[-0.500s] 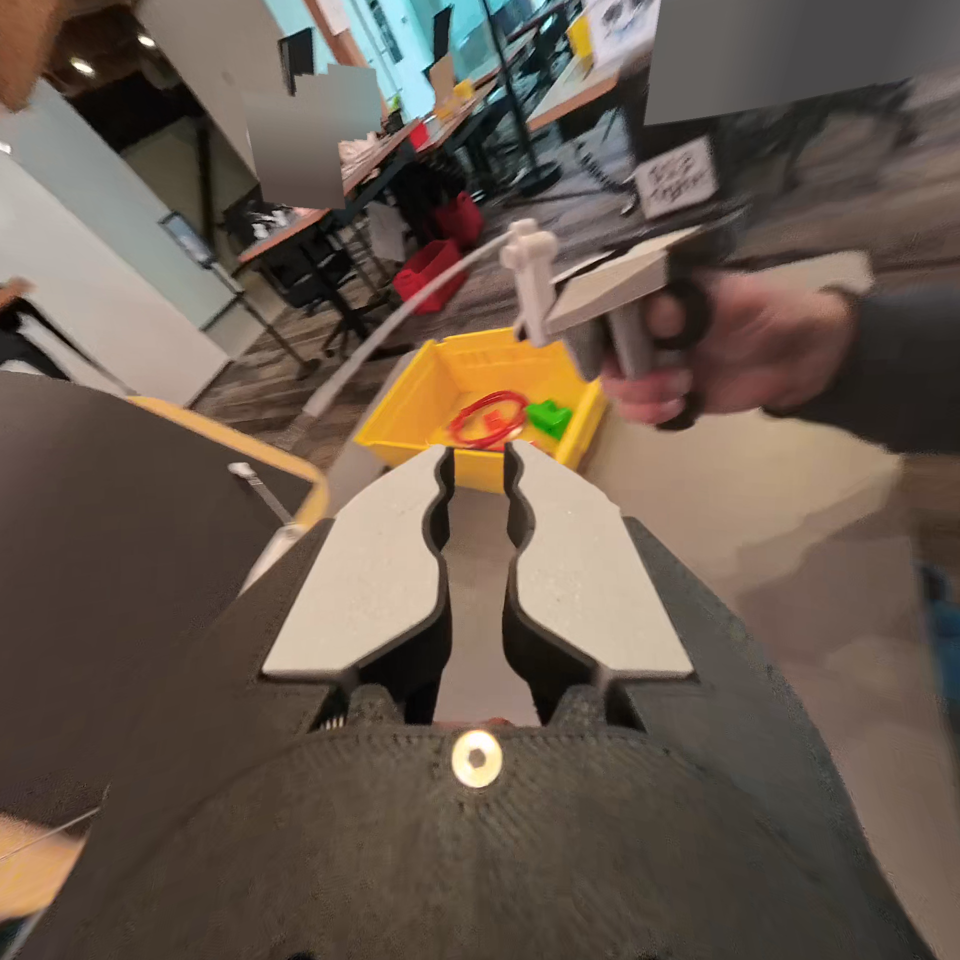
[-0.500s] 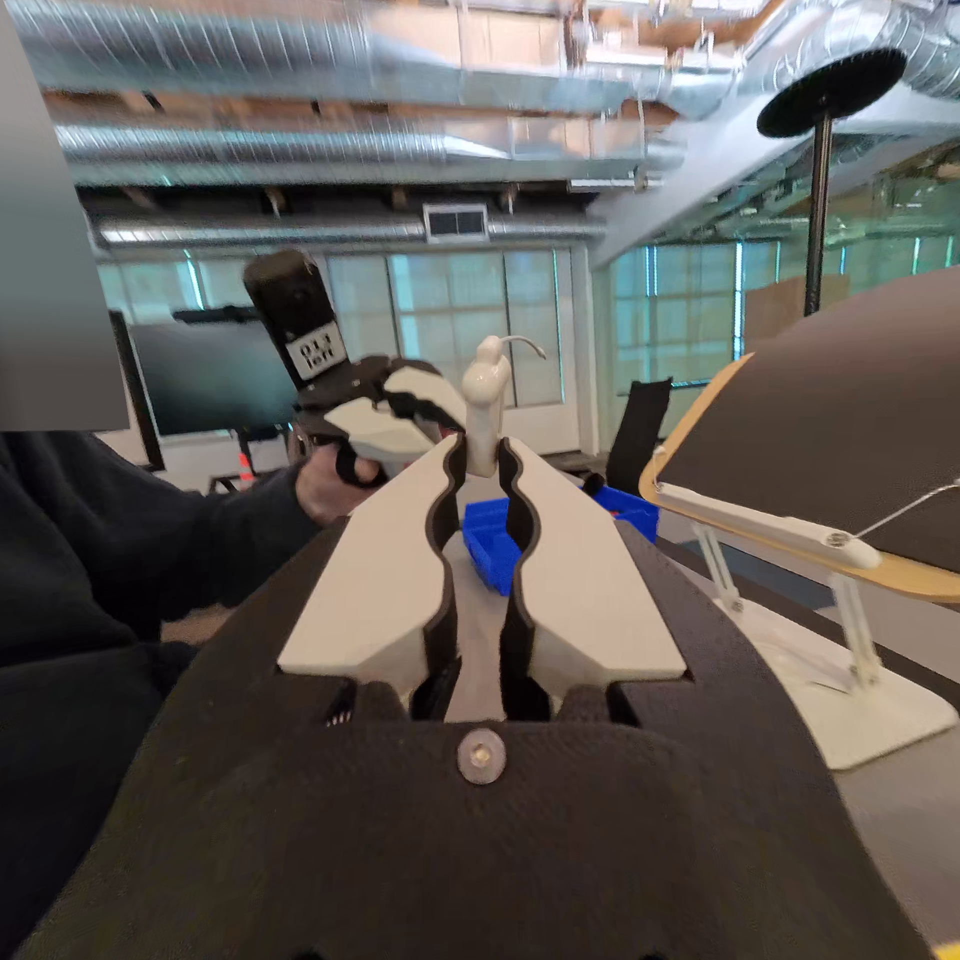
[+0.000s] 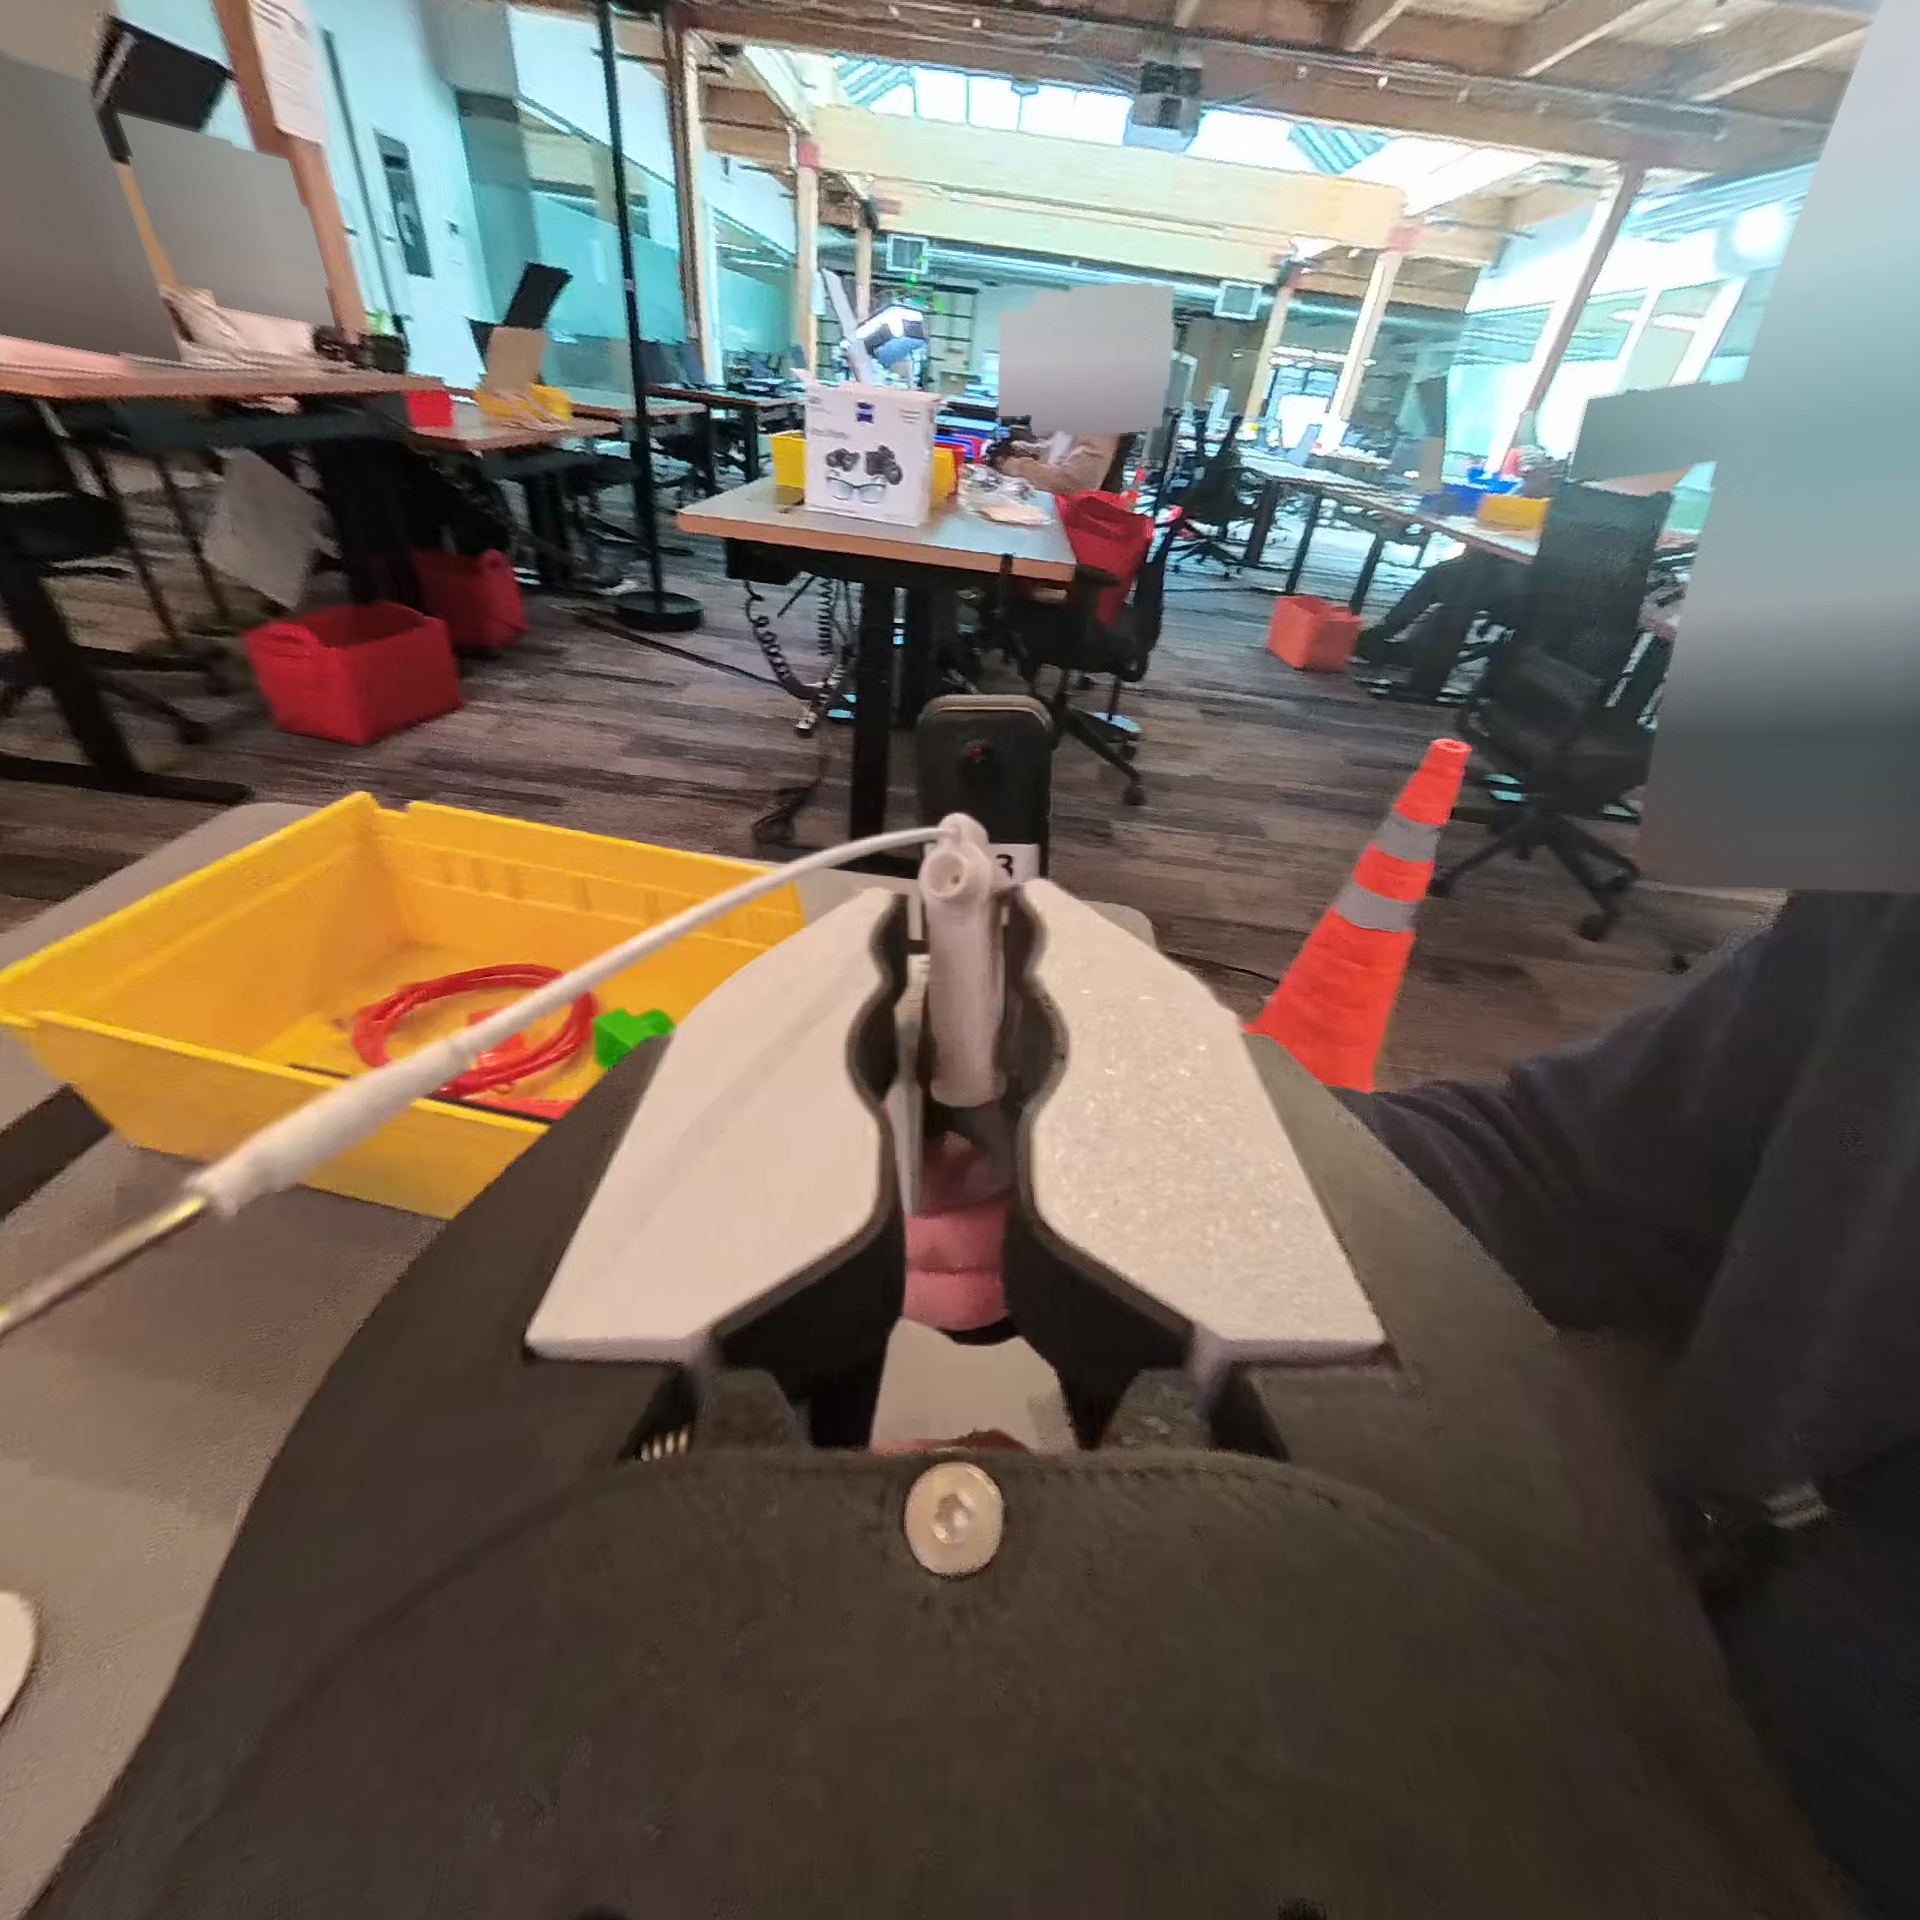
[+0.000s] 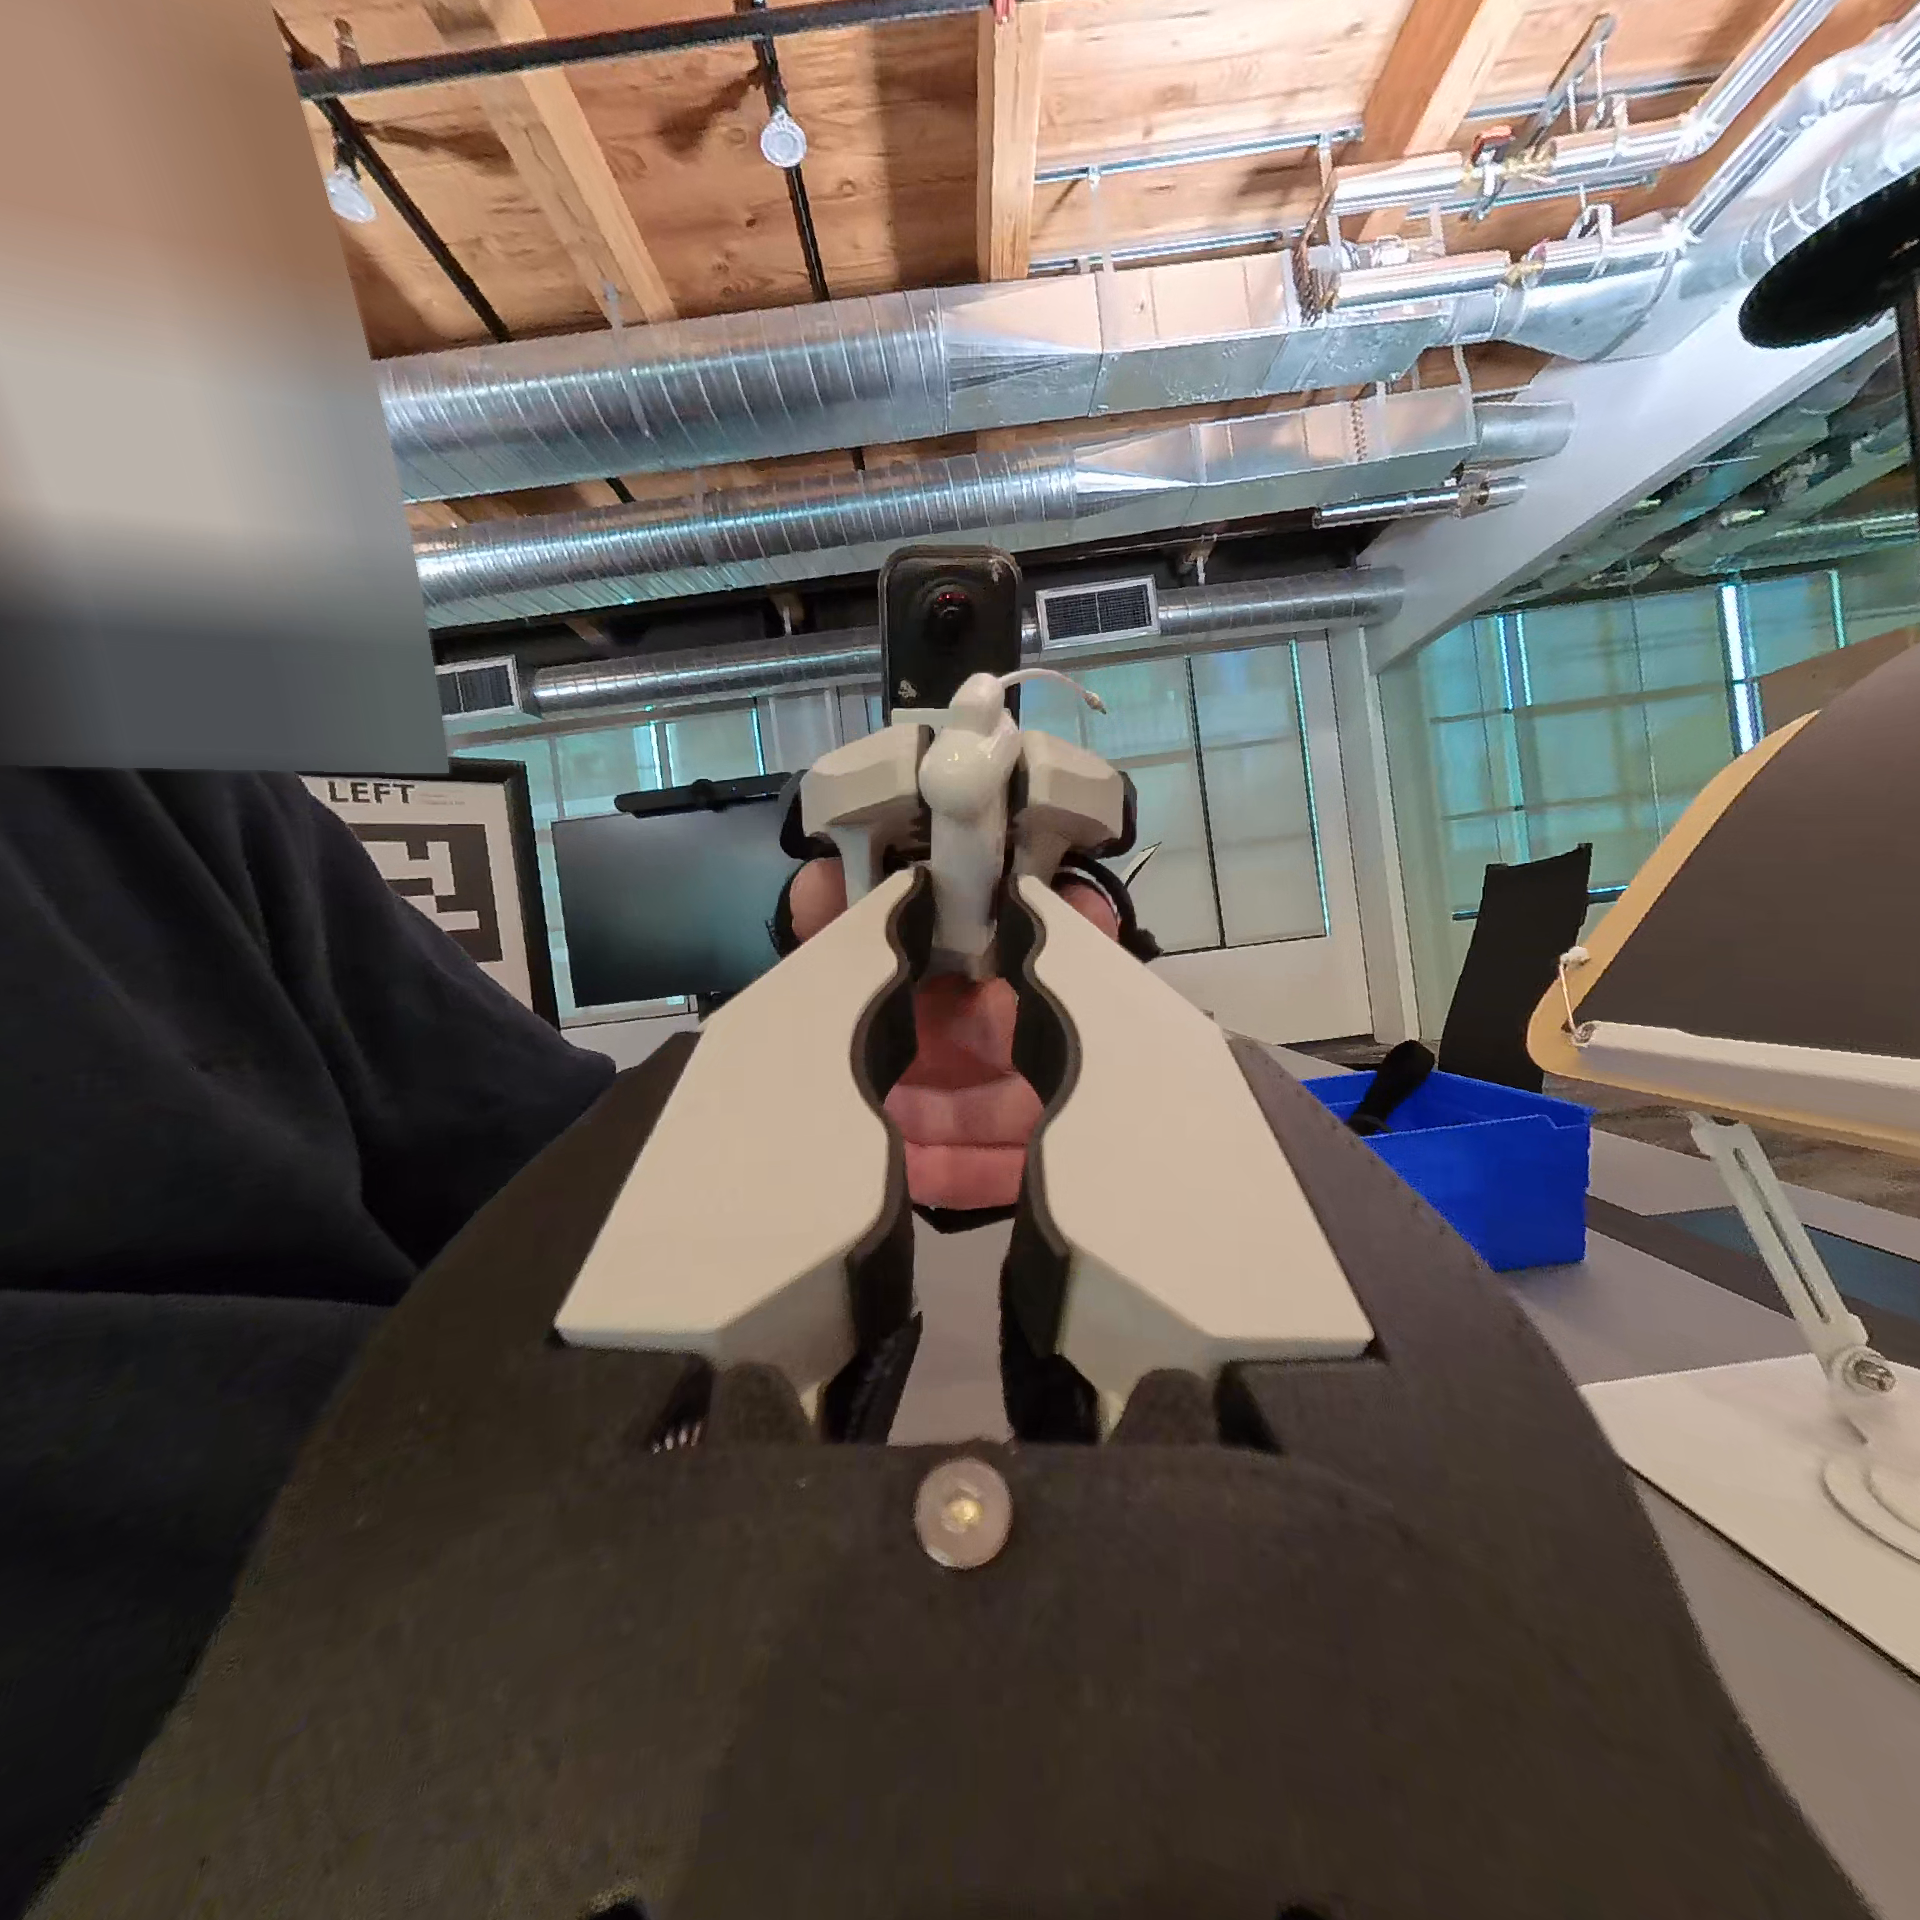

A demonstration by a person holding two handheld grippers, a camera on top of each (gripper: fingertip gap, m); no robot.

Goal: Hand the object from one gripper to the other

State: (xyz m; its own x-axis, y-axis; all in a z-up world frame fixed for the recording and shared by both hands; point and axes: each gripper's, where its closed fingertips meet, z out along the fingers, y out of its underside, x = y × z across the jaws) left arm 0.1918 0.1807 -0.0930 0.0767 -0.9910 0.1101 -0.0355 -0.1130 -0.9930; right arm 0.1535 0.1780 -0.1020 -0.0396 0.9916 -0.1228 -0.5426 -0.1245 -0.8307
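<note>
Left wrist view: left tongs point(image 3: 961, 966) nearly closed, the two white fingers point(image 3: 748, 1122) flank a white plastic connector piece point(image 3: 961, 997) standing upright between the tips; fingers look to be touching it on both sides, a firm pinch cannot be confirmed. White cable point(image 3: 582, 997) runs from the top of the piece down toward the left, ending in a metal pin over the worktop point(image 3: 208, 1351). Behind the piece, facing this view, sits the right tongs' black camera point(image 3: 982, 769). Yellow bin point(image 3: 260, 997) on the worktop's far left part, holding a red wire coil point(image 3: 468, 1023) and a green block point(image 3: 629, 1029). Dark sleeve point(image 3: 1610, 1143) at the right. Orange traffic cone point(image 3: 1371, 925) on the floor past the worktop's far edge; red crates and desks farther back. Right wrist view: right tongs point(image 4: 961, 925) narrowly parted, tips clamped on the lower part of the same white piece point(image 4: 966, 831), held in the air above the worktop, upright. Left tongs point(image 4: 961, 790) face this view head-on, fingers either side of the piece's rounded upper part, black camera point(image 4: 948, 623) above it. So both tongs meet at the piece. Hand point(image 4: 961, 1101) seen through the gap between the fingers. Blue bin point(image 4: 1475, 1164) toward the worktop's far right, and a white stand point(image 4: 1787, 1278) carrying a tilted dark board point(image 4: 1787, 914) at the right edge. Dark sleeve fills the left.
</note>
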